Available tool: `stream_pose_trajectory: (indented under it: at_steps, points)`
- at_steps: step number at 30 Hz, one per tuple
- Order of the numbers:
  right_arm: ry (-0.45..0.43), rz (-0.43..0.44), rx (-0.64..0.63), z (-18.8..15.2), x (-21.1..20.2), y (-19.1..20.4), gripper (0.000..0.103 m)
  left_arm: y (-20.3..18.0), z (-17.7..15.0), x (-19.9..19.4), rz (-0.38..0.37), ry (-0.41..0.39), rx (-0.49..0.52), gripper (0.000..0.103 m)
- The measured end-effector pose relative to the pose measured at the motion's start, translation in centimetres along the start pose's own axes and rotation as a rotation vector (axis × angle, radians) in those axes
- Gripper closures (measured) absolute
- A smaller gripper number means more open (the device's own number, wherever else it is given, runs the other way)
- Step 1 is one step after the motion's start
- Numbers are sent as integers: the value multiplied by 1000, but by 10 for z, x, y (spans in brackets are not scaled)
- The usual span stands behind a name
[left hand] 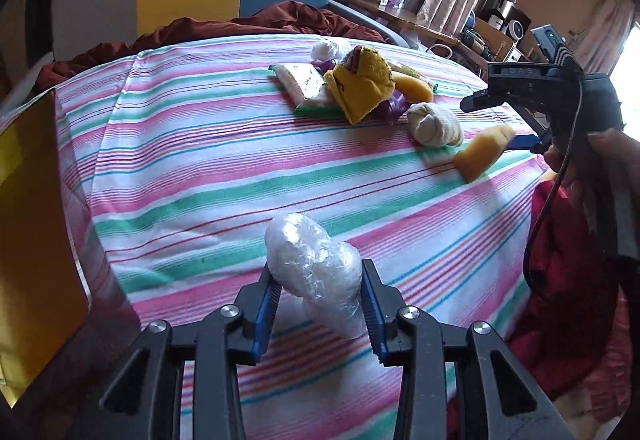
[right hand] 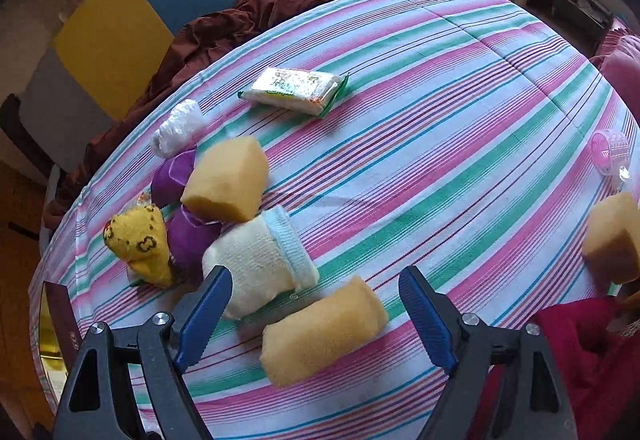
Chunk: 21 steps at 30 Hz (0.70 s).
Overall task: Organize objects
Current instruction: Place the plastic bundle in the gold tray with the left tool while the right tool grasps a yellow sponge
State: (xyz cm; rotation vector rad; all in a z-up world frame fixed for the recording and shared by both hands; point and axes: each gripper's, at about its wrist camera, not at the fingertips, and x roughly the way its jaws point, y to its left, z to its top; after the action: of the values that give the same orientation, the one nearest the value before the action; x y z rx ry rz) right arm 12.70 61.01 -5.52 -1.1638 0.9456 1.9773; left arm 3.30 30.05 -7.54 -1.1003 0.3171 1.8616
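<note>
Plastic-wrapped bundle (left hand: 316, 272) was gripped by the left tongs (left hand: 320, 304), above the striped bench (left hand: 200, 168). It was judged light, soft and slippery; a hold across its middle was best. Right tongs (right hand: 316, 320) were kept open over the yellow roll (right hand: 324, 332).

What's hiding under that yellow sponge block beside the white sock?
Purple crumpled plastic pokes out beneath and beside the yellow sponge block, which leans on the white rolled sock. How far the plastic runs underneath is covered.
</note>
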Motion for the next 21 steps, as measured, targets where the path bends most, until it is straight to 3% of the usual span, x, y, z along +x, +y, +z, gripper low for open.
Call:
stream_pose_trajectory:
  at_steps: [7, 9, 16, 21]
  points:
    - [56, -93, -44, -13, 5, 8, 18, 2, -8, -23, -15, -39, 1, 64]
    - [109, -109, -49, -17, 13, 6, 48, 2, -10, -29, -19, -50, 0, 64]
    - [36, -86, -83, -20, 3, 11, 53, 21, -13, -64, -14, -110, -39, 64]
    - [-82, 5, -78, -21, -21, 9, 53, 72, -10, -98, 49, -161, -155, 64]
